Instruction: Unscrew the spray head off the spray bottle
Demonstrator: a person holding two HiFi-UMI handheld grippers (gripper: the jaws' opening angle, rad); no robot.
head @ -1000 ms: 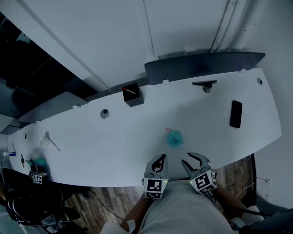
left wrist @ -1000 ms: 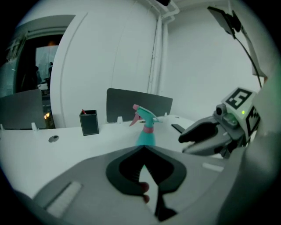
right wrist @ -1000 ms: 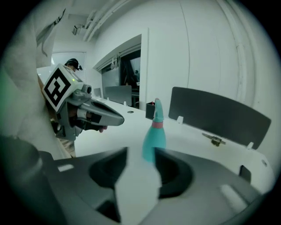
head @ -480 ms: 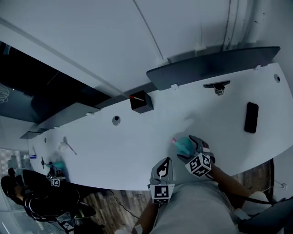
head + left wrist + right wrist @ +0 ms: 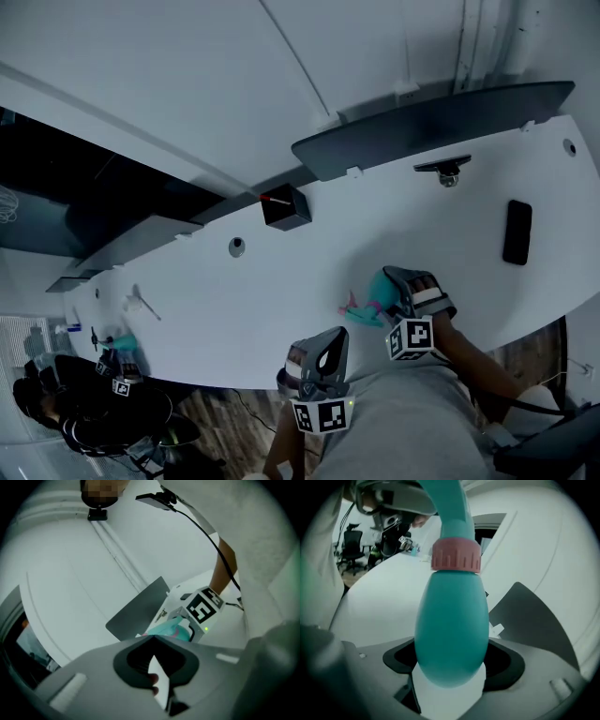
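Smooth plastic spray bottle (image 5: 450,620), matt white table (image 5: 272,281)

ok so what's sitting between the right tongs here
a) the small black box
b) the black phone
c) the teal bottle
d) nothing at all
c: the right gripper view shows the teal bottle filling the gap of the right tongs, whose jaws have just been closing on it.
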